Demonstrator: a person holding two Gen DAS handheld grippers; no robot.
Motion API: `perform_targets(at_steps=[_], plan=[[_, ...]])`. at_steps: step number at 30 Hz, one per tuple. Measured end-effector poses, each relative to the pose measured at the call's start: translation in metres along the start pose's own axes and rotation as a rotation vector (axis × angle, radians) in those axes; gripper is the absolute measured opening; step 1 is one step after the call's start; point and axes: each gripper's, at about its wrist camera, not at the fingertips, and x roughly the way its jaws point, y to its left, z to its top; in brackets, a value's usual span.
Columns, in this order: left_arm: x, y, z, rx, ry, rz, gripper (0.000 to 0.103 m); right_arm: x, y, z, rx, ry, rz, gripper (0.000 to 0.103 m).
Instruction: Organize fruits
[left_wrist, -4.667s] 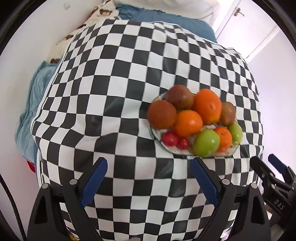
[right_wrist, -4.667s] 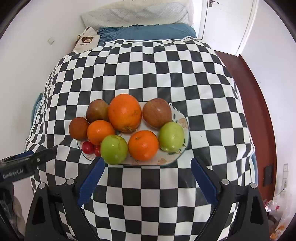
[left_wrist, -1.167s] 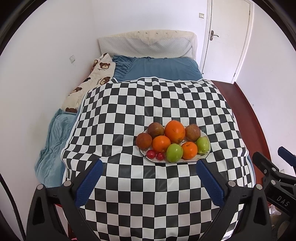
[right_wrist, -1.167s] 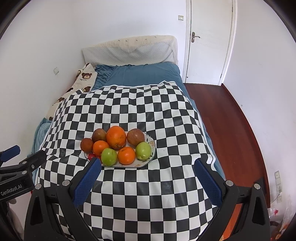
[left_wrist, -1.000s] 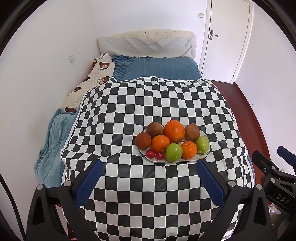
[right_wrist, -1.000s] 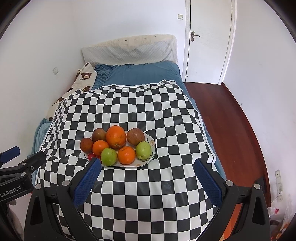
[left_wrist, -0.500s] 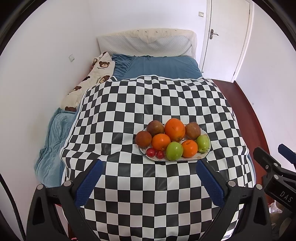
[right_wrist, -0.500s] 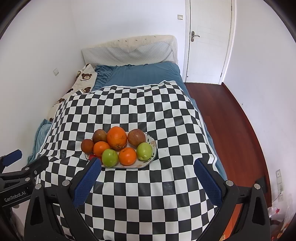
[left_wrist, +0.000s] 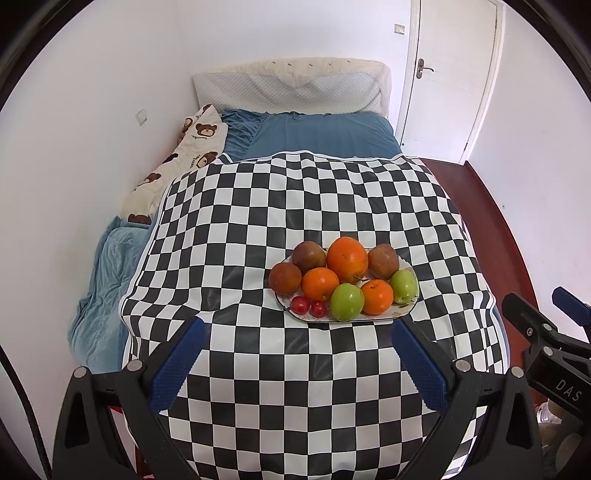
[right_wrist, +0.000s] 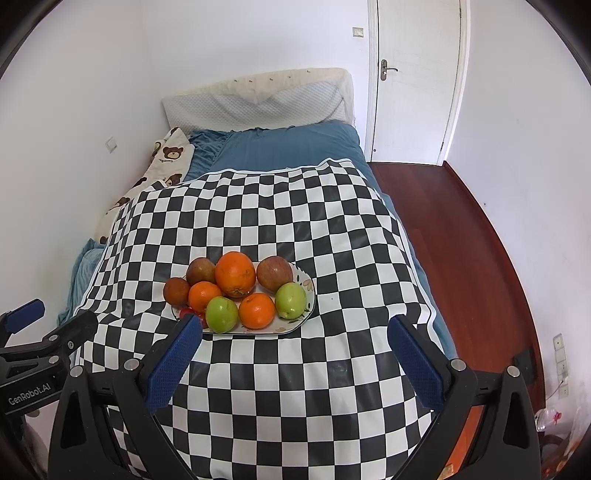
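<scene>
A white plate (left_wrist: 406, 309) on the black-and-white checked cloth (left_wrist: 295, 206) carries several fruits: a large orange (left_wrist: 347, 259), two smaller oranges (left_wrist: 320, 283), two green apples (left_wrist: 346, 301), reddish-brown apples (left_wrist: 309, 256) and two small red fruits (left_wrist: 300, 305). The same plate (right_wrist: 305, 277) and large orange (right_wrist: 235, 274) show in the right wrist view. My left gripper (left_wrist: 297, 363) is open, held back from the plate, nothing between its blue pads. My right gripper (right_wrist: 295, 360) is open too, just in front of the plate and holding nothing.
The cloth covers a table at the foot of a bed with a blue sheet (left_wrist: 317, 133), a white pillow (left_wrist: 288, 88) and a bear-print blanket (left_wrist: 177, 162). White walls stand left; a white door (right_wrist: 413, 81) and red-brown floor (right_wrist: 461, 236) lie right.
Since 4.7 s ago both grippers have pulled well back from the plate, so the whole bed shows. Over the last second the views barely shift. The fruits have not moved.
</scene>
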Motion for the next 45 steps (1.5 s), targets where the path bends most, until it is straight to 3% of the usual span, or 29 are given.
perform_targets(at_steps=[45], plan=[[0.0, 0.001, 0.003, 0.004, 0.01, -0.015, 0.103, 0.001, 0.011, -0.012, 0.008, 0.013, 0.009, 0.102]])
